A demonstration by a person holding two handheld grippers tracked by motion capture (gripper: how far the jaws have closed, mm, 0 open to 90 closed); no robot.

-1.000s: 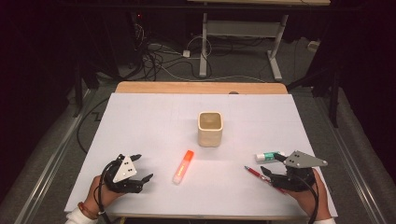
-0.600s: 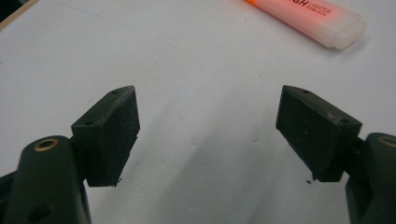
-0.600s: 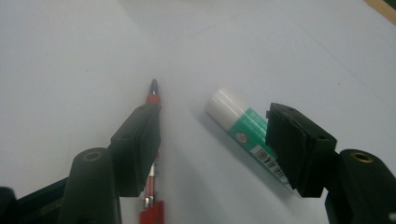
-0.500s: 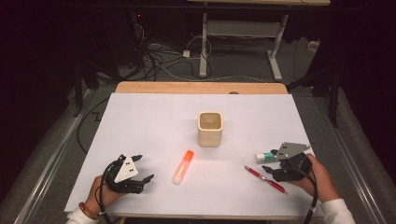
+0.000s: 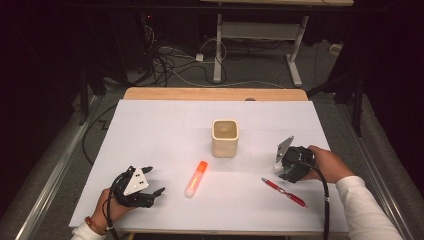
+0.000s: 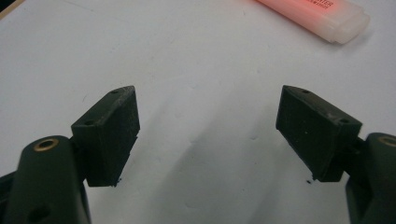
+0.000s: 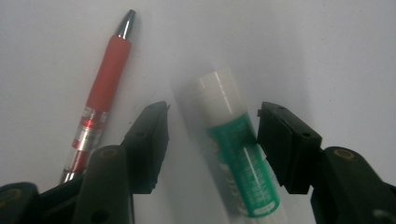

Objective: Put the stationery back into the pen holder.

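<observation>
A green-and-white stick [image 7: 238,154] with a white cap lies on the white table cover between the jaws of my right gripper [image 7: 212,140]. The jaws stand open on either side of it; the right jaw is close to it and the left one is apart. A red pen [image 7: 100,93] lies just outside the left jaw, and it lies near the table's front right [image 5: 284,192]. In the high view my right gripper [image 5: 290,167] tilts downward. My left gripper [image 5: 155,181] rests open at the front left, empty [image 6: 205,135]. An orange highlighter [image 5: 196,178] [image 6: 317,11] lies just beyond it.
A cream square cup [image 5: 225,137] stands upright at the table's middle. The white cover [image 5: 165,125] spans the table, with a wooden edge [image 5: 215,94] at the back. Beyond lie floor cables and a metal desk frame [image 5: 218,45].
My right gripper has moved left and away from the person, and tipped down over the green-and-white stick, which it now hides in the high view. The left gripper has stayed put.
</observation>
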